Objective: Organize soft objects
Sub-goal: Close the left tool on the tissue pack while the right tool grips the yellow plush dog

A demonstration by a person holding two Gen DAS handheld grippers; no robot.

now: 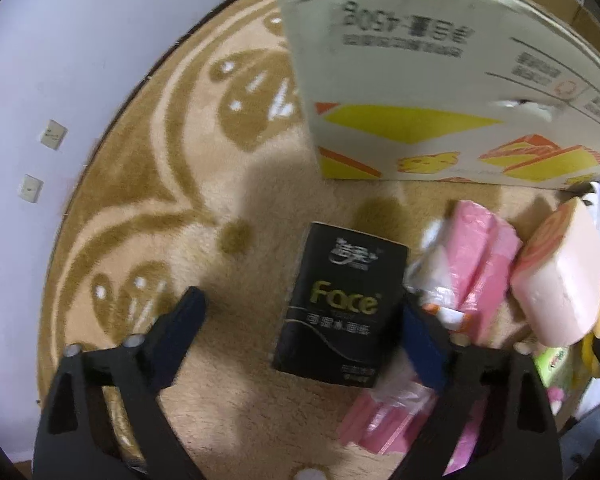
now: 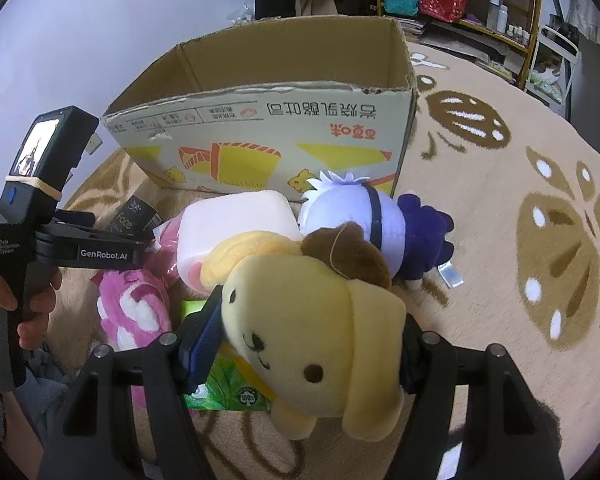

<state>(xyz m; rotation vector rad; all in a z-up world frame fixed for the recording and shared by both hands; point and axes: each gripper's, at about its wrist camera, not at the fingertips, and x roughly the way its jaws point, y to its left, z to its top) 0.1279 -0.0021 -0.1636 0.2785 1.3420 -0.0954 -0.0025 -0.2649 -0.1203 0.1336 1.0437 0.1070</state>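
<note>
Between the wide-open fingers of the left gripper (image 1: 300,320) lies the black pack (image 1: 340,308), long axis pointing ahead toward the box (image 1: 440,80) (right finger touching it). The right gripper (image 2: 312,344) is clamped on the yellow plush (image 2: 316,340).

The left gripper (image 1: 300,320) is low over the rug with its two fingers spread wide apart and nothing squeezed between them. A bare hand (image 2: 24,300) holds its handle. The right gripper (image 2: 312,340) has its fingers pressed tight on both sides of something soft.
</note>
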